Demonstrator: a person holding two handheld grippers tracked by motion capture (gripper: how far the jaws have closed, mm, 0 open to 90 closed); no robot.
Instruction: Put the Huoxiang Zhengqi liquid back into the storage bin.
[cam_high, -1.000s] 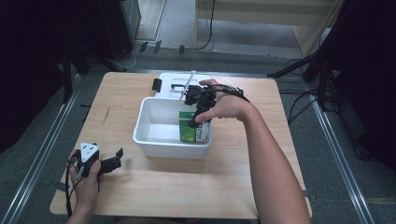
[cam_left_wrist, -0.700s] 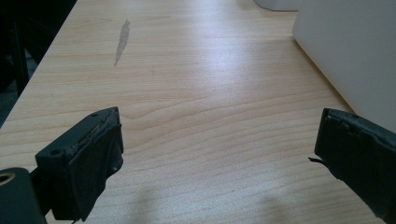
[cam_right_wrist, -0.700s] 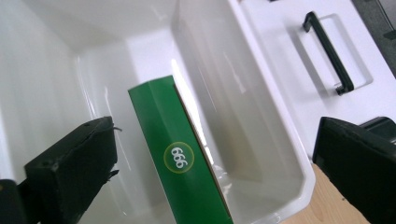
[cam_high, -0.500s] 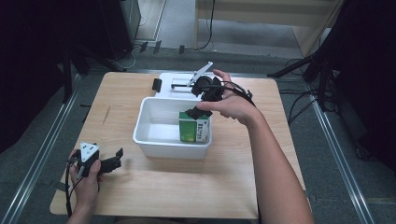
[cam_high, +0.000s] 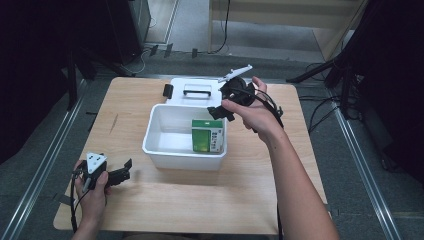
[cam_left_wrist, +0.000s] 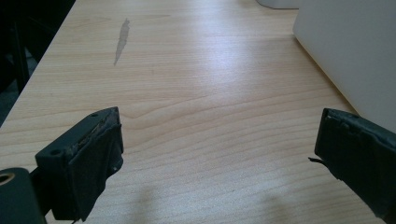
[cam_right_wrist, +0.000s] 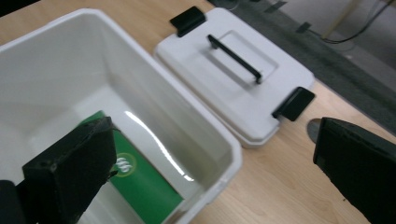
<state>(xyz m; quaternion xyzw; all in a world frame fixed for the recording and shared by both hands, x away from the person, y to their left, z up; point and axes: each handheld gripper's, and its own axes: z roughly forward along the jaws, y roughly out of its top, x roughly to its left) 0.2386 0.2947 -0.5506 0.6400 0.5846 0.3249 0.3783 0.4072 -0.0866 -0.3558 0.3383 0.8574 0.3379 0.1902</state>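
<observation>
A green box stands inside the white bin, against its right wall. My right gripper hovers open above the bin's back right corner, nothing between its jaws. The bin's white lid, with a black handle and black clips, lies flat behind the bin. My left gripper rests open near the table's front left, over bare wood, with the bin's wall to its right.
The wooden table has free room in front of and to both sides of the bin. A grey streak marks the wood at the left. Metal rails and cables run along the floor around the table.
My right gripper has let go of the green box, opened and risen out of the bin toward its back right corner. The left gripper has stayed put.
</observation>
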